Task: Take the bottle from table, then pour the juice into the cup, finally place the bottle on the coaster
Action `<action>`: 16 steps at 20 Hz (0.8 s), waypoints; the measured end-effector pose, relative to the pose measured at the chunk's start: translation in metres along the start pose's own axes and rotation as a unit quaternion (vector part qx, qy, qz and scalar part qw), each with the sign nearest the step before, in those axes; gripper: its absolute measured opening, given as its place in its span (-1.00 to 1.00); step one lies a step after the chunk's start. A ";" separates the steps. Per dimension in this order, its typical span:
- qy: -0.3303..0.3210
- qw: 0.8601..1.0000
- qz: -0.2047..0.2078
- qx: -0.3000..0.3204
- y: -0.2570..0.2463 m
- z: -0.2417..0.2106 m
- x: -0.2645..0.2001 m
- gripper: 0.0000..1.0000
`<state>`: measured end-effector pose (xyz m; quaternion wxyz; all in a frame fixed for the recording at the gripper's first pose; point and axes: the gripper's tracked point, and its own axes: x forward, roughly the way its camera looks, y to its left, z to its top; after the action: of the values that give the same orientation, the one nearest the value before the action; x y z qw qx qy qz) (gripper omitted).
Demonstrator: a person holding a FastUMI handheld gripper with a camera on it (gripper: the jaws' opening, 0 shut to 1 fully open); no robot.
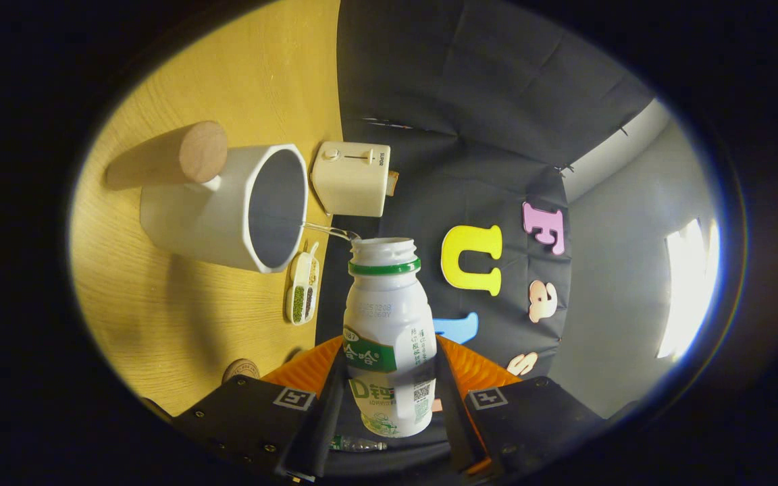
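Note:
A white bottle (389, 331) with a green neck ring and green label sits between my orange fingers (475, 370), and my gripper (389, 361) is shut on its lower body. The whole scene is rolled on its side, so the bottle is tipped. Its open mouth (383, 247) points at the white cup (227, 209), which has a round wooden handle (179, 158). A thin clear stream (328, 231) runs from the mouth over the cup's rim. A round wooden coaster (241, 369) lies on the table just off my left finger, partly hidden.
The wooden table (159, 317) carries a cream toaster-like box (352, 178) beyond the cup. A small white dish of green and dark beans (302, 290) lies between cup and bottle. A small clear bottle (358, 443) lies under the held bottle.

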<state>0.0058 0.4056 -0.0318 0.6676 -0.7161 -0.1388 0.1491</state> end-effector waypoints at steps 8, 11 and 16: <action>-0.004 1.000 -0.007 -0.008 -0.001 0.002 0.000 0.36; -0.005 1.000 -0.009 -0.013 -0.001 0.002 0.000 0.36; -0.006 1.000 -0.014 -0.019 -0.001 0.000 0.001 0.36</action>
<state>0.0071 0.4062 -0.0306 0.6552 -0.7258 -0.1550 0.1414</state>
